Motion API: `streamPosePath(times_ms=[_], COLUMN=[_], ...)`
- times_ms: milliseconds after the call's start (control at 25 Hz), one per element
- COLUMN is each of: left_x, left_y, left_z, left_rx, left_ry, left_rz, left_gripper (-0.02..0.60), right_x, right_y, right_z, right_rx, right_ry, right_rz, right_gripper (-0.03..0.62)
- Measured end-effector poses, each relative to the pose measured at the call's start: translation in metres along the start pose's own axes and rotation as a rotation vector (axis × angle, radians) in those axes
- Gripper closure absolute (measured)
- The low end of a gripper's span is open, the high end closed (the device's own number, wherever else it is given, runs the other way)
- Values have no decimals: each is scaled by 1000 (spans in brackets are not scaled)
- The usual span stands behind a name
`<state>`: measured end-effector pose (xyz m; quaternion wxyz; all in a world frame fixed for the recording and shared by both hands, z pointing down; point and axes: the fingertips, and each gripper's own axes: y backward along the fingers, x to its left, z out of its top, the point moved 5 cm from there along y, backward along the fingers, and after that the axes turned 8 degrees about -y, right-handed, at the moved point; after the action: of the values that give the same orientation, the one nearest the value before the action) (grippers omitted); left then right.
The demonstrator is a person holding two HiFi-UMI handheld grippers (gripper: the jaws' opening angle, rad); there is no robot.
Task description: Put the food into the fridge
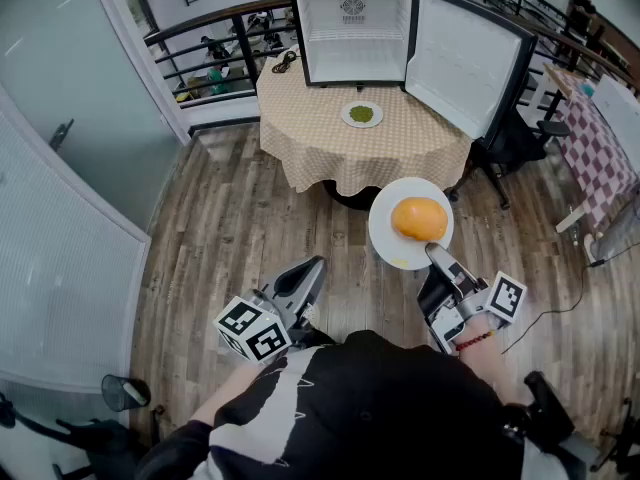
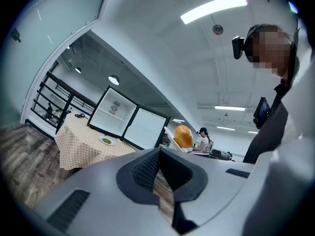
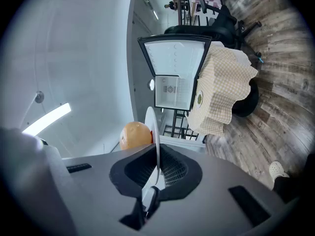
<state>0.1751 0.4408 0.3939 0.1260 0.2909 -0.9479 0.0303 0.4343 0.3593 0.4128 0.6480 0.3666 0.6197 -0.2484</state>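
A: Quick pass, biggest first. We've got the wood floor (image 1: 240,238), then the round bench (image 1: 330,148) under a checked cloth at the far side.

B: Yep. At the back of the bench we see the fridge (image 1: 352,33). It stands open, with its door (image 1: 465,63) swung out to the right.

A: Tools next. We read the right tool (image 1: 437,256) as clamped tight on the near rim of the white plate (image 1: 385,236). In the right gripper view the plate stands edge-on between the pads.

B: For the left tool (image 1: 312,268) we read jaws together with nothing between them. It's low over the floor, close to the person's body and left of the plate, touching nothing.

A: We put the white plate up in the air over the floor. It's on our side of the bench and well apart from the fridge.

B: The orange food (image 1: 420,218) is one round lump sitting about mid-plate. So the task's food is on the held plate, not in the fridge yet.

A: Smallest now. We see a small plate (image 1: 347,116) on the bench, just in front of the open fridge and apart from it.

B: There's green food (image 1: 362,114) on that one.
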Motion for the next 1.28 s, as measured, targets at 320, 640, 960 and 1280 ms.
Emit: streamPosePath(times_ms=[320,640,960,1280], left_x=[-3,-1,24,106], left_y=[-6,-6,-3,-44], left_z=[5,3,-5,11], left_rx=[4,6,21,15], left_ry=[-23,-7,13,52], left_rz=[-14,-5,15,7], left_gripper=[569,569,569,569], right_x=[-2,-4,-15,-28], right_y=[2,2,-20,-99], right_z=[1,2,3,26], right_rx=[-8,-2,14,7], right_ry=[-23,-17,-34,-70], right_rz=[-10,-25,15,0], right_gripper=[572,572,557,557])
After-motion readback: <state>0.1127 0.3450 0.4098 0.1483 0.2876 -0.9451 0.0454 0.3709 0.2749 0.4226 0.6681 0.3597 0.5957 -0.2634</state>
